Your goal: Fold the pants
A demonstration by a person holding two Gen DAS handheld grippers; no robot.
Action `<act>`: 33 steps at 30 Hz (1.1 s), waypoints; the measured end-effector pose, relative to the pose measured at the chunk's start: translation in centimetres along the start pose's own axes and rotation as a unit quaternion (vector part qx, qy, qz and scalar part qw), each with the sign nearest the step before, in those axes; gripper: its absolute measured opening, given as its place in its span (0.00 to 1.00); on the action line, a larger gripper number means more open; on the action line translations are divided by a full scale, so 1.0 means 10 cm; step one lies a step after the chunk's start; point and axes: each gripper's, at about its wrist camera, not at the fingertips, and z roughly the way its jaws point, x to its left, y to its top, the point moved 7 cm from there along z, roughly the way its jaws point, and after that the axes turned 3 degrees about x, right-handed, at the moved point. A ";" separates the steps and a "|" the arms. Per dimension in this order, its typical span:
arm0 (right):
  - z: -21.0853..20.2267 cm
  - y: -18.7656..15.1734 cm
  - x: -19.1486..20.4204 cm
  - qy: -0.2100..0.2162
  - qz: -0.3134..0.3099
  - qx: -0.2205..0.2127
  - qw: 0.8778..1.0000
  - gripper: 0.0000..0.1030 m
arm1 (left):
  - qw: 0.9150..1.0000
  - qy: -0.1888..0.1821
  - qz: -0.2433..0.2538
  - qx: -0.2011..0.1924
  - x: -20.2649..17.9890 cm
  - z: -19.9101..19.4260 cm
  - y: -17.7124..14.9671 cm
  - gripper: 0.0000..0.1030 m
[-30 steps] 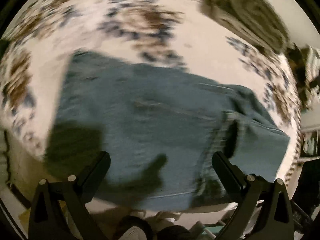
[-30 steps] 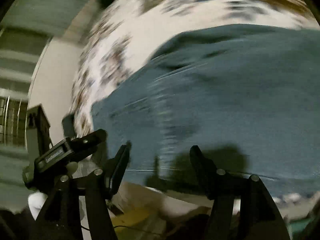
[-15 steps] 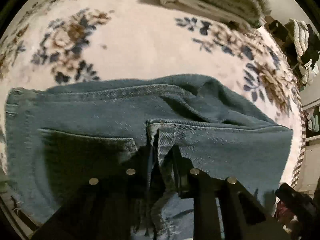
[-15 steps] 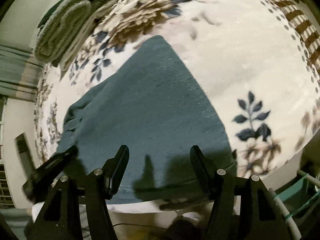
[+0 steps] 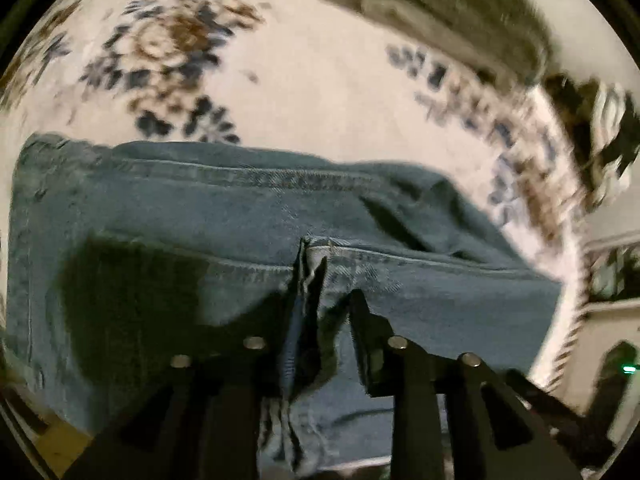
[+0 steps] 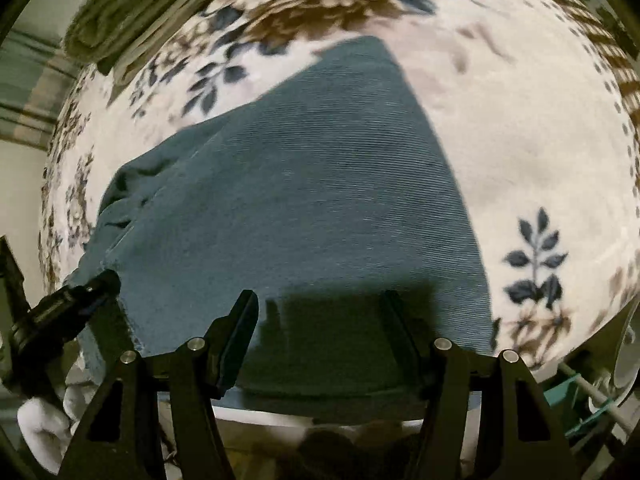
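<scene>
Jeans [image 5: 224, 216] of blue-green denim lie spread over a bed cover [image 5: 304, 80], a pale cloth printed with brown and navy flowers. In the left wrist view the waistband end sits toward the left edge, a double-stitched seam runs across the top, and a folded hem edge [image 5: 400, 258] crosses the lower right. In the right wrist view the denim narrows to a point far from the camera, with its near edge hanging over the side of the bed. A stack of folded olive-grey towels [image 5: 460, 4] rests on the cover at the far side, well apart from the jeans; motion blur softens it.

The left tongs [image 5: 320, 308] point steeply down at the hem edge, and a raised ridge of denim stands between the two fingers. Their jaws are opening, and blur and shadow hide whether the pads press the cloth. The right tongs [image 6: 320, 316] stand spread wide over the flat denim, jaws opening, with nothing pinched between them. At the lower left of that view, the other tongs touch the edge of the jeans.
</scene>
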 end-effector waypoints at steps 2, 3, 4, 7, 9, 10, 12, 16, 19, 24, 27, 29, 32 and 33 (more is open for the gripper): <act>-0.01 -0.02 0.09 0.010 -0.004 0.003 1.000 0.78 | 0.999 -0.014 -0.028 -0.021 0.15 -0.24 -0.09 0.88; 0.00 -0.04 0.15 0.016 -0.009 0.009 1.000 0.78 | 0.998 -0.021 -0.045 -0.032 0.23 -0.34 -0.12 0.96; 0.02 -0.06 0.21 0.021 -0.014 0.014 1.000 0.78 | 0.996 -0.032 -0.073 -0.046 0.39 -0.47 -0.19 0.97; 0.08 -0.13 0.40 0.019 -0.034 0.028 0.999 0.78 | 0.984 -0.039 -0.159 -0.077 0.93 -0.70 -0.39 0.97; 0.14 -0.17 0.52 0.014 -0.045 0.037 0.998 0.78 | 0.968 -0.033 -0.226 -0.106 1.39 -0.77 -0.52 0.97; 0.16 -0.20 0.56 0.011 -0.049 0.040 0.998 0.78 | 0.960 -0.028 -0.254 -0.111 1.57 -0.76 -0.57 0.97; 0.25 -0.21 0.68 0.007 -0.056 0.047 0.997 0.78 | 0.943 -0.037 -0.310 -0.117 1.94 -0.65 -0.65 0.97; 0.45 -0.23 0.87 -0.004 -0.070 0.057 0.996 0.78 | 0.930 -0.069 -0.340 -0.123 2.21 -0.36 -0.57 0.95; 0.58 -0.25 0.98 -0.013 -0.079 0.061 0.995 0.78 | 0.926 -0.073 -0.343 -0.138 2.29 -0.23 -0.44 0.95; 0.68 -0.27 1.10 -0.021 -0.092 0.060 0.994 0.78 | 0.919 -0.035 -0.346 -0.184 2.40 -0.33 -0.41 0.39; 0.69 -0.27 1.11 -0.021 -0.091 0.059 0.994 0.78 | 0.918 -0.013 -0.338 -0.208 2.41 -0.53 -0.44 0.21; 0.68 -0.27 1.12 -0.018 -0.090 0.058 0.994 0.78 | 0.924 0.004 -0.306 -0.231 2.25 -0.74 -0.42 0.19; 0.64 -0.27 1.09 -0.008 -0.083 0.057 0.995 0.78 | 0.931 0.024 -0.249 -0.267 1.93 -1.09 -0.33 0.18; 0.61 -0.28 1.07 -0.005 -0.080 0.058 0.995 0.78 | 0.932 0.020 -0.231 -0.278 1.79 -1.23 -0.29 0.18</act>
